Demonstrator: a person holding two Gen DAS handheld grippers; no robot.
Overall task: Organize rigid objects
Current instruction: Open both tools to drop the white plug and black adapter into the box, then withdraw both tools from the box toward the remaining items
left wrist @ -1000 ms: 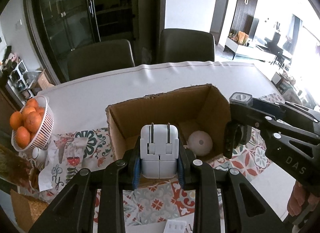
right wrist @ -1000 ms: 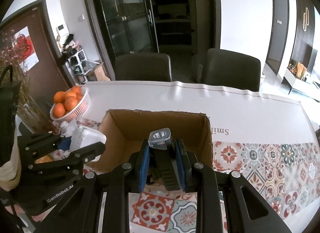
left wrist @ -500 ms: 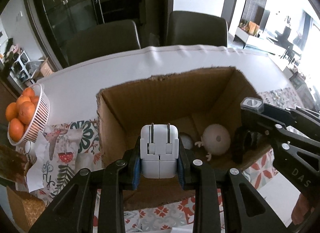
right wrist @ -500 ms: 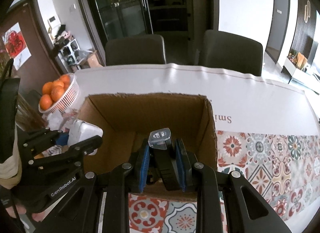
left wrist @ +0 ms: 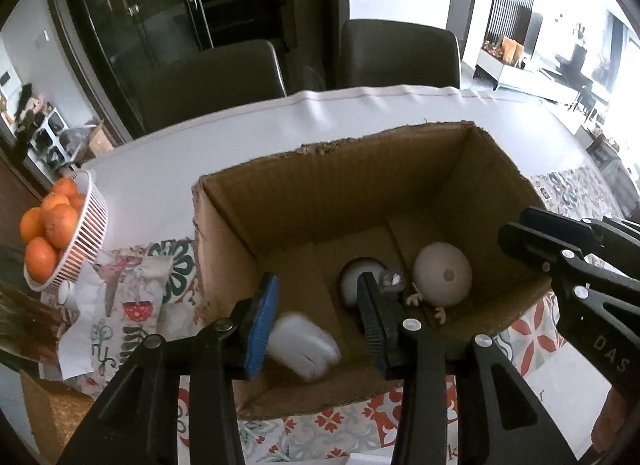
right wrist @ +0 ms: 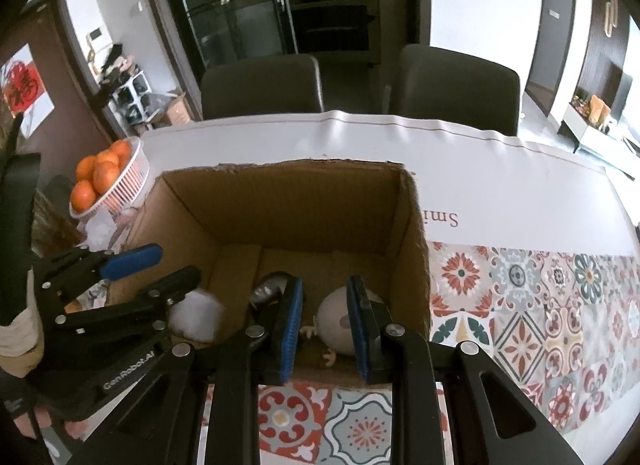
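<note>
at the far left a white basket of oranges (left wrist: pixel 60 233) sits on the table with a patterned cloth (left wrist: pixel 120 305) just beside it. neither looks like part of the sorting.

next comes the open cardboard box (left wrist: pixel 328 193), the collecting place for the hard items, set on a tiled mat (right wrist: pixel 520 305). the left gripper (left wrist: pixel 316 297) is tipped steeply down over the box's near-left corner so that whatever it lets go lands inside and not on the rim. its jaws have just been opening and now stand spread. the white charger plug (left wrist: pixel 302 349) is between them, close to the blue left pad and blurred, so it looks free of both pads and dropping to the box floor.

further right on the floor lie a round grey object (left wrist: pixel 356 277), a small dark piece with a silver face (right wrist: pixel 270 289) and a pale egg-shaped toy (left wrist: pixel 442 275) with tiny limbs. they are bunched toward the near-right side, which leaves the left half free for the plug.

the right gripper (right wrist: pixel 324 305) hangs over the box's near edge, also angled down. its pads stand apart and pinch nothing — the egg toy shows through the gap, well below. the dark piece lies just left of its left pad.

my judgement: both drops into the box are about done.
</note>
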